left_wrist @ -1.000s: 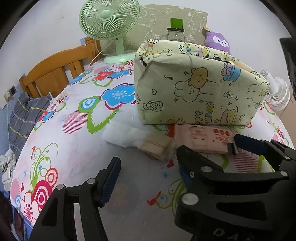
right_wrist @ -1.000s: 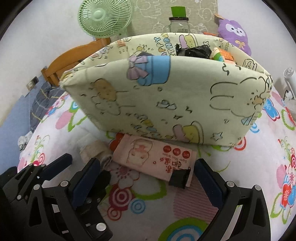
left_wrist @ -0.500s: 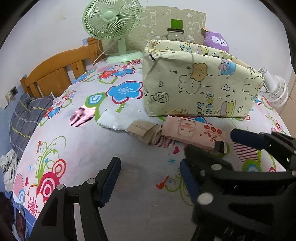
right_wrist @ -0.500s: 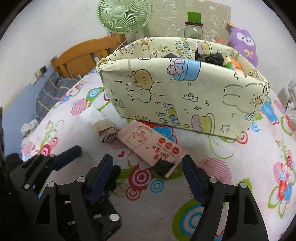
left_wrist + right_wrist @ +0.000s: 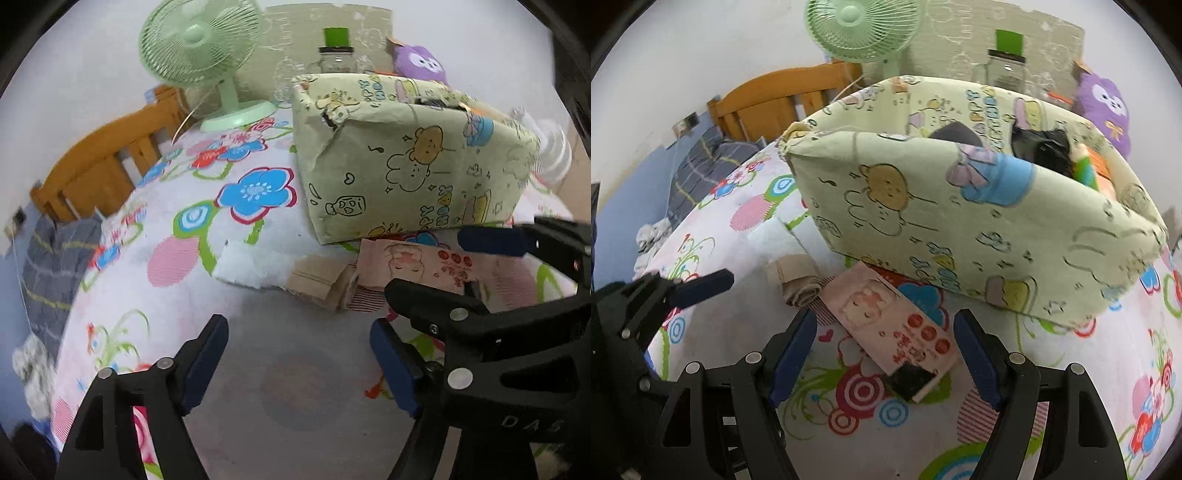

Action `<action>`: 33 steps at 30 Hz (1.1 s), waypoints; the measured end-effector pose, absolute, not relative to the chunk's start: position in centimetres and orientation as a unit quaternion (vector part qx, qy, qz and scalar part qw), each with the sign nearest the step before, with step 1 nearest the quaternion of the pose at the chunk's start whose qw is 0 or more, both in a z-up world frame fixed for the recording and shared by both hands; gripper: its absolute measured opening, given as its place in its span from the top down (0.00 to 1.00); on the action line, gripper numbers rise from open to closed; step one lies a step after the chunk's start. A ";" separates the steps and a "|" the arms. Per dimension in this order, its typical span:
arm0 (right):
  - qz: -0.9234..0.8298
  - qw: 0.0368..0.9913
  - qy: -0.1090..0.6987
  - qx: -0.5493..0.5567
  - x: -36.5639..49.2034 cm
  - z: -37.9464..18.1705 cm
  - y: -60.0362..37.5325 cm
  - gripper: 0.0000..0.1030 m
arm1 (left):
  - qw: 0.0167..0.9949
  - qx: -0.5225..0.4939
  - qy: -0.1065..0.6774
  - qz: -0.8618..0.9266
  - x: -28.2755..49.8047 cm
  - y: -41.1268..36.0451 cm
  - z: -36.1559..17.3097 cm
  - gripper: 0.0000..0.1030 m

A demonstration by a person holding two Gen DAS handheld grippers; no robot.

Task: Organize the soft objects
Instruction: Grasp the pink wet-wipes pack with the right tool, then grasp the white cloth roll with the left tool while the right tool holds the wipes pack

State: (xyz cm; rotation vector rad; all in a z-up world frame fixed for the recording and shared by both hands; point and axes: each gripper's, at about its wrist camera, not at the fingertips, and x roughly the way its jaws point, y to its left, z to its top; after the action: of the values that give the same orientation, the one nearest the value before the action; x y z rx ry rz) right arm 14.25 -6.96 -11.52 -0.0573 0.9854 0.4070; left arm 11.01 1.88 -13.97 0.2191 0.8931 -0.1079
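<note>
A pink wet-wipes pack (image 5: 886,321) (image 5: 417,262) lies flat on the flowered sheet in front of a cartoon-print fabric box (image 5: 960,221) (image 5: 406,166). A beige rolled cloth (image 5: 798,280) (image 5: 325,280) touches its left end, and a white cloth (image 5: 247,266) lies further left. My right gripper (image 5: 886,328) is open, its blue pads standing either side of the pack without pressing it. My left gripper (image 5: 299,358) hangs over bare sheet short of the beige roll, its jaws opening with nothing between them. Black and orange items show inside the box.
A green fan (image 5: 199,40), a jar with a green lid (image 5: 336,55) and a purple plush (image 5: 417,61) stand behind the box. A wooden headboard (image 5: 103,162) and a plaid blanket (image 5: 48,258) are at the left, past the bed's edge. A white fan (image 5: 550,155) stands at the right.
Both views have rolled, so the box now looks tilted. The right jaws have narrowed and now straddle the wipes pack. The left jaws have widened.
</note>
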 end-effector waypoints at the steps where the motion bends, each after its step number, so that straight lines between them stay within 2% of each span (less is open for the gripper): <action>1: 0.196 0.860 0.471 -0.028 14.3 -11.6 -6.8 0.23 | 0.895 0.115 0.428 -0.054 11.0 1.8 -14.0 0.17; 6: 0.197 0.855 0.478 -0.031 14.9 -12.1 -6.4 0.25 | 0.892 0.121 0.429 -0.074 11.2 2.3 -14.0 0.15; 9: 0.191 0.853 0.484 -0.038 15.2 -12.4 -6.3 0.33 | 0.892 0.120 0.429 -0.075 11.5 2.5 -14.0 0.11; 23: 0.176 0.855 0.485 -0.061 13.2 -12.2 -6.3 0.56 | 0.894 0.123 0.425 -0.070 11.2 2.7 -14.1 0.03; 33: 0.109 0.868 0.484 -0.019 12.0 -10.9 -6.5 0.58 | 0.898 0.124 0.414 -0.080 12.2 3.5 -13.7 0.03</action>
State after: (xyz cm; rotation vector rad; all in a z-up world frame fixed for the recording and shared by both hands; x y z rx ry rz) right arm 11.95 -6.54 -10.91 -0.0397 1.0130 0.2288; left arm 12.25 3.48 -13.74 0.2559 0.8578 -0.1648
